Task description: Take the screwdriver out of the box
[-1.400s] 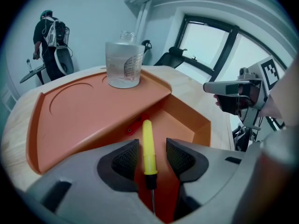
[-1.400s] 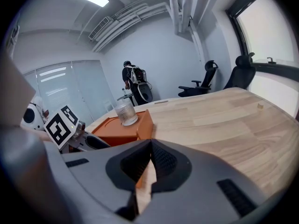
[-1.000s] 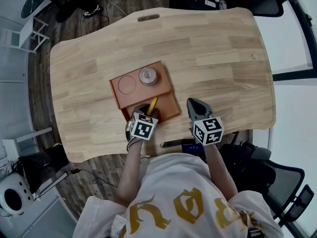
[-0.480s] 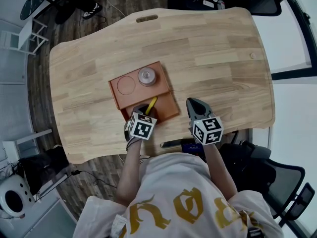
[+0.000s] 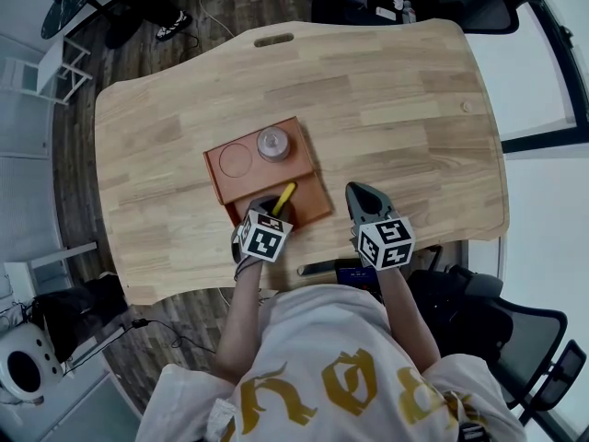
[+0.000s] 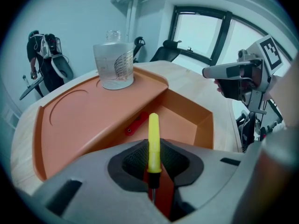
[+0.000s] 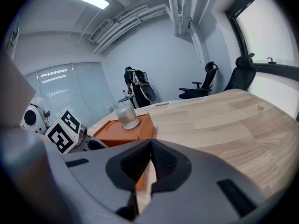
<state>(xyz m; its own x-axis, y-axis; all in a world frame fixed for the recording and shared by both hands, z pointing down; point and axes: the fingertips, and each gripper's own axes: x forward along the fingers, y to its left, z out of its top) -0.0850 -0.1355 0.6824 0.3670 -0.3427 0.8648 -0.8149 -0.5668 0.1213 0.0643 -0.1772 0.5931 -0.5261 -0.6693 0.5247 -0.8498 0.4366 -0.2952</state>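
Observation:
An orange box lies on the wooden table. A yellow-handled screwdriver stands tilted in its near open compartment. My left gripper points steeply down into that compartment. In the left gripper view the yellow handle sits between the pads, which press on it, and the dark shaft runs down below them. My right gripper hovers over bare table just right of the box, shut with nothing in it; its pads meet at the tip.
A glass jar stands in a round recess at the box's far end, beside an empty recess. A small red part lies in the compartment. A black object sits at the table's near edge. Office chairs stand beyond the far edge.
Both hands stay where they were. The head view has shifted slightly; the screwdriver still stands in the compartment at the left gripper's tips.

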